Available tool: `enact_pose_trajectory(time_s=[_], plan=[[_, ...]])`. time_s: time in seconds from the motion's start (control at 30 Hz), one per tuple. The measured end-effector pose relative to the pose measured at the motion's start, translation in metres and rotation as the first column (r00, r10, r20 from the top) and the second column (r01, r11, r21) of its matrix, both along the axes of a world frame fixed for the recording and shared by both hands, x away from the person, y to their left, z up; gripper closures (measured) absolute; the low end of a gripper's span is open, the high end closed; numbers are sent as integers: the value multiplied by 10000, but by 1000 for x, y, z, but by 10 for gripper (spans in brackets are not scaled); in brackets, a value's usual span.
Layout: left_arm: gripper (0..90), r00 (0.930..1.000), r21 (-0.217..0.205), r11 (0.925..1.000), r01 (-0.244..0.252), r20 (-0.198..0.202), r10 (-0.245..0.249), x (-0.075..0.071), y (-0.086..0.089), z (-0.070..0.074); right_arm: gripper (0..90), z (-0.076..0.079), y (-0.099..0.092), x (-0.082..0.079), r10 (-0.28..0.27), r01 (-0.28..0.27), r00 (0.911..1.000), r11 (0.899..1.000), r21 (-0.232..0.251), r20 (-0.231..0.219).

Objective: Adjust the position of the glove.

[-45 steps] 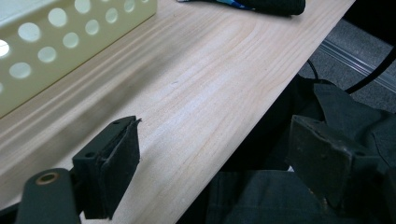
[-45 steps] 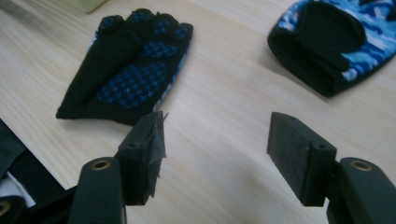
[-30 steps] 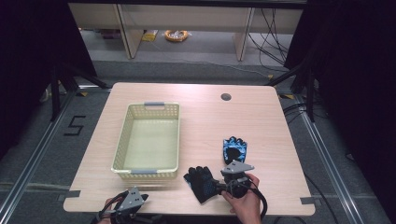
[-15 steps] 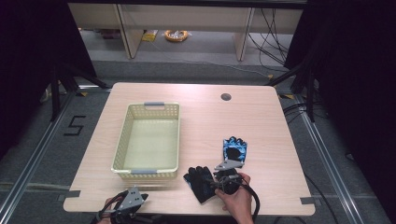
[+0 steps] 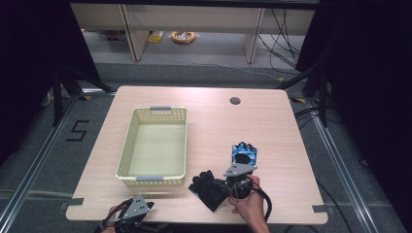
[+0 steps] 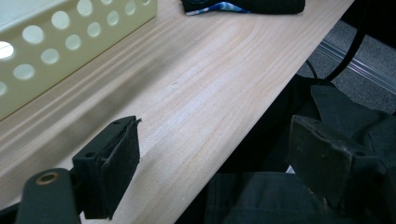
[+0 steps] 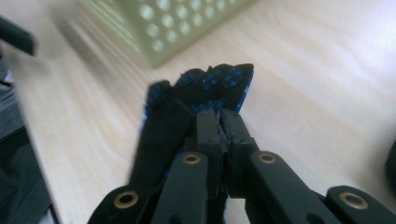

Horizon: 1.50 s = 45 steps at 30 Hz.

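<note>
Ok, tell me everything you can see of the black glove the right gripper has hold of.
The black glove looks like soft fabric, black with blue dotted grip patches and blue edging. The right gripper has its jaws closed on the cuff end, fingers pointing away towards the yellow basket. From the high view it sits at the table's front edge, right of the basket; whether it rests on the wood or is lifted is unclear.

High view looks down the whole table (image 5: pixel 209 104); both gripper views skim it close, sharing the basket (image 5: pixel 154 143)
</note>
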State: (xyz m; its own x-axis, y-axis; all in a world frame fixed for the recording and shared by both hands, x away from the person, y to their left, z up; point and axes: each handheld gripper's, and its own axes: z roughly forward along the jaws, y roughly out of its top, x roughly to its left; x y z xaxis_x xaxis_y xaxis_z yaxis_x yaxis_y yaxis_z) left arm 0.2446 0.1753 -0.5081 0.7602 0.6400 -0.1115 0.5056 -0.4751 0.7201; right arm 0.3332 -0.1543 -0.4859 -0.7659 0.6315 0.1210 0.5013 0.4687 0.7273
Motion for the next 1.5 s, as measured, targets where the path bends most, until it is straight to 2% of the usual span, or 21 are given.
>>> enact_pose_trajectory(time_s=[0.17,0.2,0.27,0.37,0.47,0.5,0.6,0.77,0.83,0.9,0.97,1.0,1.03,1.07,1.13,1.3,1.33,1.4,1.43,1.47,1.5], plan=[[166,10000,-75,10000,59,76,-58,0,0,0,881,23,-7,-4,940,-929,9940,9954,-235,551],[166,10000,-52,10000,38,71,-38,0,0,0,881,27,-9,-3,1384,-1359,9872,9900,-367,794],[166,10000,-171,9998,-33,33,33,0,-1,-1,881,33,-14,-2,1664,-1639,9834,9857,-384,731],[166,9999,120,9999,47,88,-49,1,1,0,881,38,-20,0,2204,-2188,9730,9753,-309,690],[167,9999,-32,9999,-152,-32,152,1,0,-2,881,41,-23,4,2745,-2732,9588,9616,-272,733],[167,9998,-12,9999,-171,-48,171,1,-1,-2,881,41,-24,5,2743,-2734,9596,9616,-228,628],[167,9999,21,9999,-158,-61,158,1,0,-2,881,38,-23,13,3164,-3143,9475,9481,-475,466],[166,9998,-80,9998,-193,-62,192,0,0,-2,879,25,-20,30,3232,-3206,9463,9408,-1096,55],[166,9998,-69,9998,-198,-35,198,1,0,-2,875,17,-17,38,3536,-3517,9353,9247,-1459,-130],[166,9998,-126,9998,-175,-42,175,1,0,-2,868,9,-12,42,3334,-3329,9422,9198,-2077,-336],[166,9998,-79,9998,-168,-62,168,1,0,-2,858,2,-8,47,3664,-3619,9298,8934,-2661,-345],[167,9998,-60,9998,-194,-53,194,0,0,-1,851,0,-6,47,3456,-3449,9372,8980,-2731,-473],[167,9998,-225,9995,-198,-100,196,-1,-1,-2,847,-2,-5,48,3506,-3493,9353,8945,-2791,-472],[167,10000,64,10000,-68,0,68,0,0,-1,844,-3,-4,49,3501,-3481,9357,8953,-2778,-441],[167,9999,133,9999,37,117,-38,1,1,-1,835,-3,-4,50,3627,-3587,9311,8900,-2816,-398],[167,9999,-51,10000,1,105,-1,0,-1,-1,746,0,-8,48,3236,-3225,9455,9136,-2476,-377],[167,9999,51,10000,-20,100,20,0,0,-1,709,2,-10,47,3067,-3041,9515,9249,-2281,-251],[166,10000,53,10000,-19,85,19,0,0,0,650,12,-19,47,2172,-2147,9761,9601,-1793,-54],[167,9999,96,9999,41,147,-43,0,0,0,624,16,-22,47,2053,-2002,9786,9651,-1687,135],[167,9999,-82,9999,-136,-6,136,-1,-1,-1,595,24,-31,48,1188,-1134,9925,9825,-1475,286],[167,9999,-119,9999,-121,0,121,-1,-2,-1,596,28,-36,48,530,-498,9983,9912,-1229,231]])
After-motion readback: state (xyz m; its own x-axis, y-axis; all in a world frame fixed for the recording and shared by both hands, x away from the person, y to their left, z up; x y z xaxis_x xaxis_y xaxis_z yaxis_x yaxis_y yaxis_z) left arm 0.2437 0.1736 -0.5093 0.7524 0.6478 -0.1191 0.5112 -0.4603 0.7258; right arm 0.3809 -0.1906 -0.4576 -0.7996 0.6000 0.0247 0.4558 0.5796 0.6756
